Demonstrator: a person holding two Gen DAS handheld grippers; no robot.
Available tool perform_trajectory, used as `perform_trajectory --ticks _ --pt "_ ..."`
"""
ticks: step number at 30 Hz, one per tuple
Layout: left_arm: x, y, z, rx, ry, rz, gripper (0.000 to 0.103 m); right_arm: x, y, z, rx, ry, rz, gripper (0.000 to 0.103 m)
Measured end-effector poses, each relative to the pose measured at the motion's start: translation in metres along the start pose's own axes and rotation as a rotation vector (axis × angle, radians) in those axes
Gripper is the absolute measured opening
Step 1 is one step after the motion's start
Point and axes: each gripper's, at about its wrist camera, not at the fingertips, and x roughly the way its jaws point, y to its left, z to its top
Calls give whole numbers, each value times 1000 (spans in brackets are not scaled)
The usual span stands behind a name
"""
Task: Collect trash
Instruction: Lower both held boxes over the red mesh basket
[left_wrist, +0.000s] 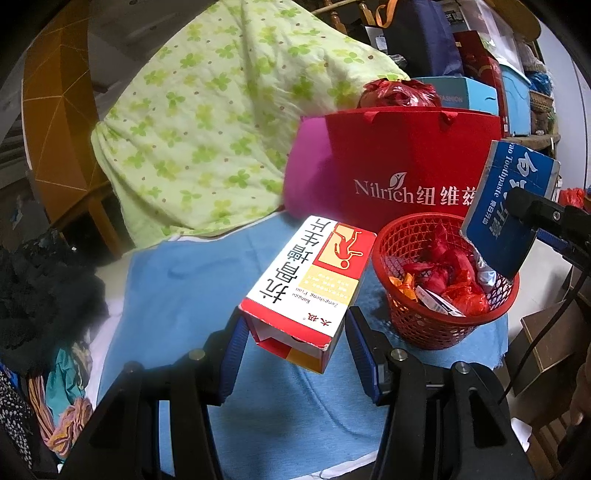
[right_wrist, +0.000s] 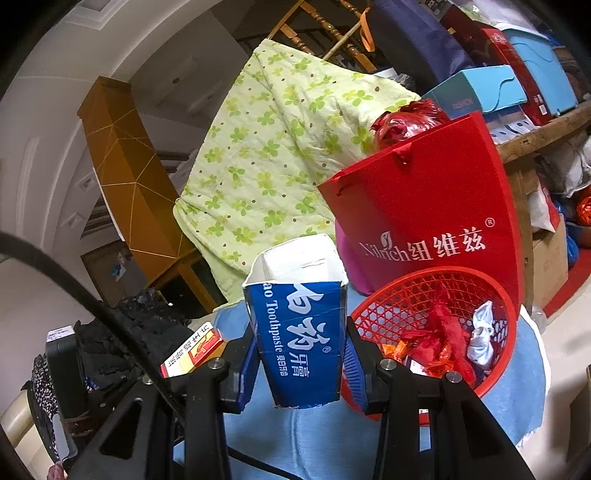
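Note:
My left gripper (left_wrist: 295, 334) is shut on a red and white medicine box (left_wrist: 314, 280), held above the blue cloth (left_wrist: 184, 280), left of a red mesh basket (left_wrist: 436, 325) with red wrappers in it. My right gripper (right_wrist: 299, 363) is shut on a blue toothpaste box (right_wrist: 301, 332), held just left of the basket (right_wrist: 491, 373). In the left wrist view the toothpaste box (left_wrist: 506, 206) hangs over the basket's right rim. The medicine box also shows in the right wrist view (right_wrist: 194, 350).
A red Nilrich paper bag (left_wrist: 399, 162) stands behind the basket. A green flowered quilt (left_wrist: 207, 122) lies over a wooden chair at the back. Black clothing (left_wrist: 44, 291) is piled at the left. Boxes (right_wrist: 480, 88) are stacked at the back right.

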Motion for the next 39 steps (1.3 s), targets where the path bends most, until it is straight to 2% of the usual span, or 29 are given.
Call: perform_trajectory --ticks 39 --pt "9 -50 2 103 23 -51 55 -15 -47 -3 101 -29 -45 44"
